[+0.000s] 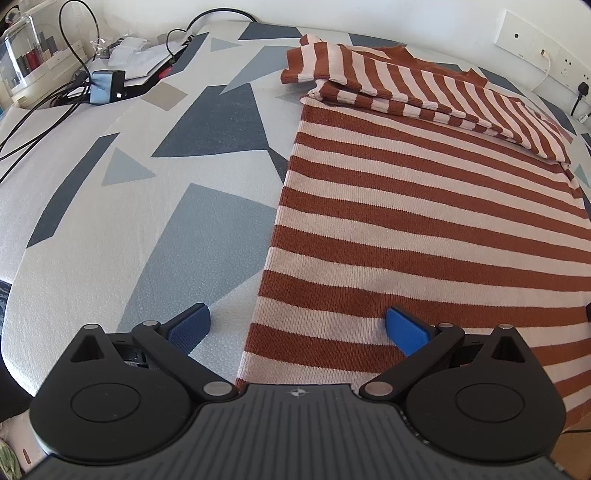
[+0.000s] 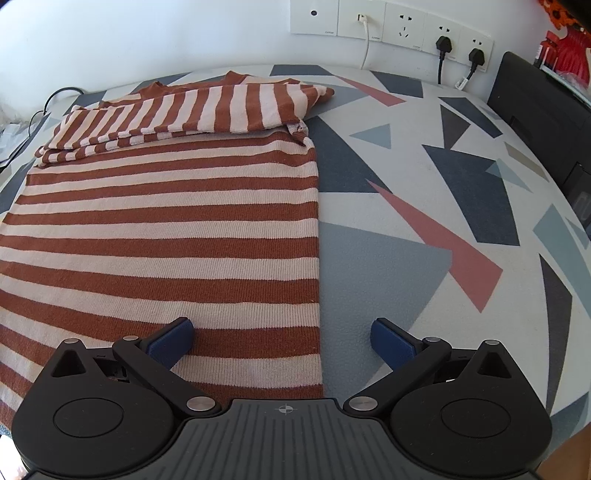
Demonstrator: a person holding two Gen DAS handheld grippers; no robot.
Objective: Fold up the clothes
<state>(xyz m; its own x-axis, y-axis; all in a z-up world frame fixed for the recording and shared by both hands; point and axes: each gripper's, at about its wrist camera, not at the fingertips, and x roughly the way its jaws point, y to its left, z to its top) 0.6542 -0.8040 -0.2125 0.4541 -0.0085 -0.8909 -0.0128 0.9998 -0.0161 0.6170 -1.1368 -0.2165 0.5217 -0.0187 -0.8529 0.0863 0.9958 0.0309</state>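
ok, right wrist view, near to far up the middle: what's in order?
Right hand-held gripper → striped sweater body → folded sleeves → patterned cover's far edge → wall sockets.

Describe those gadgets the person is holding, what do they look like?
Both look alike. The left gripper and right gripper each have a black ribbed body with a small crosshair mark, two round black discs at the sides, black link arms with silver pins, and two blue textured fingers. No cables, hands or sleeves show.
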